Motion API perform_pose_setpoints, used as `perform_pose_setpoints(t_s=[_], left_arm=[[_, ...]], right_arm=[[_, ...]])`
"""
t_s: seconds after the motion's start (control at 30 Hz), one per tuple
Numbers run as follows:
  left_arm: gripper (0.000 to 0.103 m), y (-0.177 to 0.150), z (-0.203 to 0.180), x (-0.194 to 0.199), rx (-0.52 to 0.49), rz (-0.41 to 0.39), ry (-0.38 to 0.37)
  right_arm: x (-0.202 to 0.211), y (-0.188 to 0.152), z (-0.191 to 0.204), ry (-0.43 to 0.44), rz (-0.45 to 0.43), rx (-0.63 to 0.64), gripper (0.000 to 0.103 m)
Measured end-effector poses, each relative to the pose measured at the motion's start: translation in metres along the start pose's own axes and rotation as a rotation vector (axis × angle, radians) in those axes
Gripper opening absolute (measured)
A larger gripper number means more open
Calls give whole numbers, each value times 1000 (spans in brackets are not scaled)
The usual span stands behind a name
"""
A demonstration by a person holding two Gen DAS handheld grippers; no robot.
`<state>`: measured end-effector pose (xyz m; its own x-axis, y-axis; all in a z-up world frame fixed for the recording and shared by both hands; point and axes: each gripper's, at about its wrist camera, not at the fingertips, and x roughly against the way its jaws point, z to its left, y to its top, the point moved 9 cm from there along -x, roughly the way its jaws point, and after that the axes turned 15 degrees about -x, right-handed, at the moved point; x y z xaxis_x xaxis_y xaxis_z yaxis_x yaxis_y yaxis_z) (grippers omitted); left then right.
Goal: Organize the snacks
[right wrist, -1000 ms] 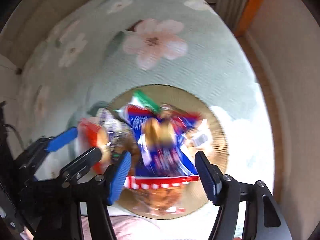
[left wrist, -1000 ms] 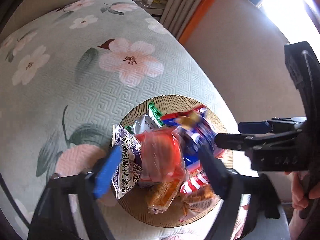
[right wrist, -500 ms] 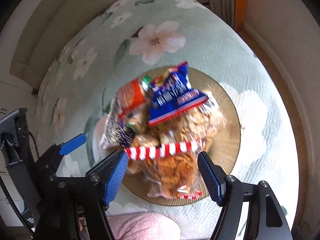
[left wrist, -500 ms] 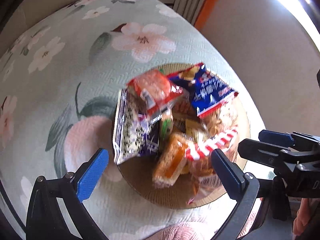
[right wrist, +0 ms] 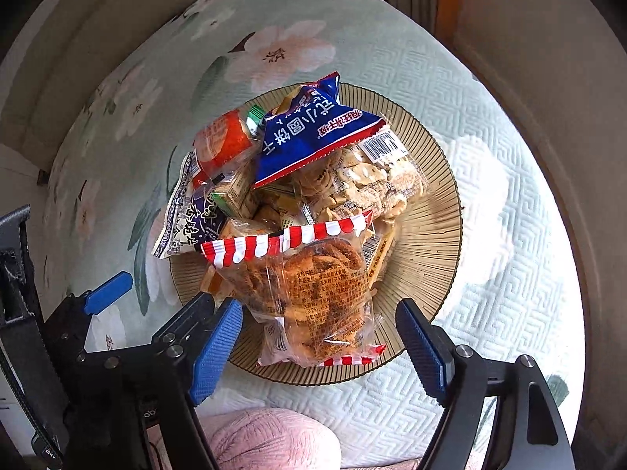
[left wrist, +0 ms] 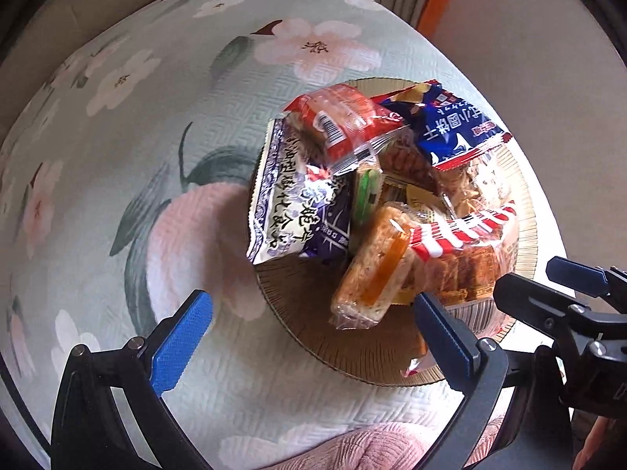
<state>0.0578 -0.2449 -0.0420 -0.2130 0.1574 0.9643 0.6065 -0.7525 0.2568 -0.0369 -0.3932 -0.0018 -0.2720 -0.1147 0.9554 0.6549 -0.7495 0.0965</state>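
Steeply down, both tools — left tool (left wrist: 313, 337) wide, right tool (right wrist: 319, 340) opening.

snacks (right wrist: 274, 211) low in the pile stay hidden.

Daylight from the right, strong fisheye warp, slight softness

Bright daylight comes in from the right: in the right wrist view the quilted cover (right wrist: 509, 211) is washed out to near white on that side, and the plate (left wrist: 527, 211) rim glares in the left wrist view. Clear snack wrappers (right wrist: 313, 293) catch small highlights. The pile throws a soft shadow to the left. Both views bend strongly toward dark vignetted corners; the centre is fairly sharp, the near tongs and the edges are softer
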Motion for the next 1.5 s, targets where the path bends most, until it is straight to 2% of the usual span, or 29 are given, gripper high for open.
perform_pose_setpoints(t_s=[0.27, 0.4, 1.5], left_arm=[[102, -4, 5, -1, 5, 4, 13], [102, -4, 7, 0, 11, 1, 10], [102, -13, 9, -4, -6, 16, 1]], right_arm=[[-1, -2, 7, -6, -17, 18, 82], [0, -2, 8, -3, -25, 16, 89], [-2, -19, 6, -22, -13, -29, 89]])
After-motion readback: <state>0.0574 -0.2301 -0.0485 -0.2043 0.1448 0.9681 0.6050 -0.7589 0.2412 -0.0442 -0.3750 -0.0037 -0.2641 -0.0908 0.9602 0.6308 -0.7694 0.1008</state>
